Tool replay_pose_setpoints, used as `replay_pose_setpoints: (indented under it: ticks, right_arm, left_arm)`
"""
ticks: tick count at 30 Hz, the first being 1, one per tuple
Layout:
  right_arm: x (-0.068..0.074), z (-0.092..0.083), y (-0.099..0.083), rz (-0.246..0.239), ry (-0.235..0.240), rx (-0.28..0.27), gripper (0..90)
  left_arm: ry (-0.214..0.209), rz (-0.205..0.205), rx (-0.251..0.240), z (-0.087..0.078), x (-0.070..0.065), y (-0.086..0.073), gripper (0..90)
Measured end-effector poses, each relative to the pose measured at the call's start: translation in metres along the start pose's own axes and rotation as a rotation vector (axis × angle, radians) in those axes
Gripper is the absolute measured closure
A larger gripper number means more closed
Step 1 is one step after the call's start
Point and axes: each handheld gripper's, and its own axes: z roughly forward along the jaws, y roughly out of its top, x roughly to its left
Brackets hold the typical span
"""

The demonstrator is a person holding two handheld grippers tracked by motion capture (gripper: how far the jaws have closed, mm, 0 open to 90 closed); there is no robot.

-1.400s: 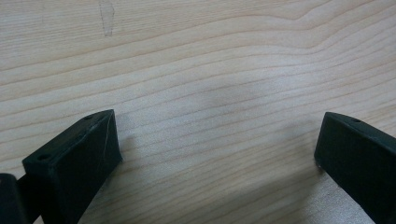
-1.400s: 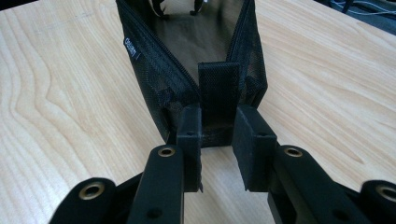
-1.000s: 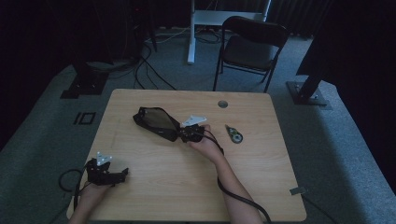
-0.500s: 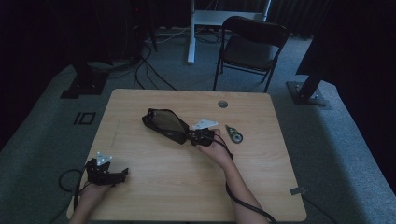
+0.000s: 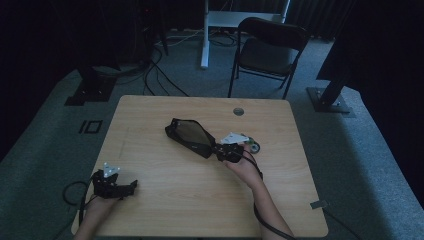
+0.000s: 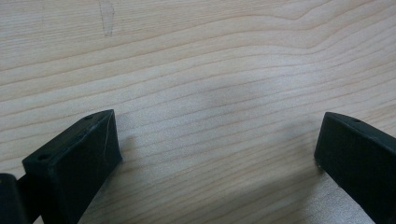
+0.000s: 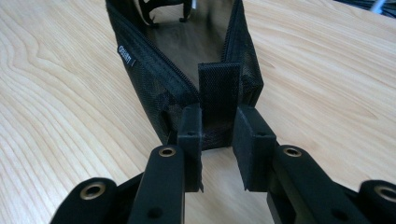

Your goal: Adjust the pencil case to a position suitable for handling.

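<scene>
The scene is dim, so small details on the table (image 5: 165, 210) are hard to read from the high view. One black mesh pouch (image 5: 189, 136) lies near the middle of the table, its zipper open; in the right hand-held gripper view the far end of the pouch is cut off by the top edge, and some black and white shapes inside it cannot be identified. A small white label (image 7: 125, 54) on its side carries letters too small to read. The right hand-held gripper (image 7: 217, 135) is clenched on the fabric tab (image 7: 218, 95) at the near end of the pouch, with one jaw on each side of the tab. In the high view this hand-held gripper (image 5: 220, 151) sits just right of the pouch, and the person's right hand (image 5: 244, 169) holds it from behind. A small round object (image 5: 254, 147) lies just beside it to the right, partly hidden, and it is not possible to tell what it is. The left hand-held gripper (image 5: 131, 186) rests near the front left corner of the table, well apart from the pouch; its jaws are spread wide with bare wood between them. One folding chair (image 5: 267, 52) stands on the floor beyond the table. There are two hand-held grippers, one pouch and one chair.
</scene>
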Motion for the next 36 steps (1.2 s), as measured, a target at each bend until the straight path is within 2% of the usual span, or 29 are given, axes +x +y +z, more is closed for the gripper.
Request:
replay_pose_setpoints:
  ticks: [3, 7, 13, 15, 21, 30, 36]
  right_arm:
    - [-0.003, -0.012, -0.01, 0.002, -0.02, -0.003, 73.4]
    - [-0.007, -0.023, -0.019, 0.034, -0.03, -0.006, 73.4]
    - [-0.007, -0.041, -0.032, 0.024, -0.063, -0.015, 73.4]
    - [-0.008, -0.047, -0.037, 0.044, -0.068, -0.024, 73.4]
    - [-0.01, -0.067, -0.05, 0.056, -0.1, -0.033, 73.4]
    - [-0.009, -0.097, -0.072, 0.08, -0.145, -0.041, 73.4]
    - [-0.003, -0.117, -0.087, 0.119, -0.162, -0.057, 73.4]
  left_arm:
    - [0.0, 0.0, 0.0, 0.0, 0.0, 0.0, 0.2]
    - [0.001, 0.0, 0.0, 0.0, 0.0, 0.0, 0.2]
    - [0.0, 0.0, -0.001, 0.0, 0.0, 0.0, 0.2]
    - [0.0, 0.0, -0.001, 0.0, 0.0, 0.0, 0.2]
    - [0.0, 0.002, 0.0, 0.0, 0.0, 0.0, 0.2]
    - [0.0, 0.002, 0.0, 0.0, 0.0, 0.0, 0.2]
    - [0.0, 0.002, 0.0, 0.0, 0.0, 0.0, 0.2]
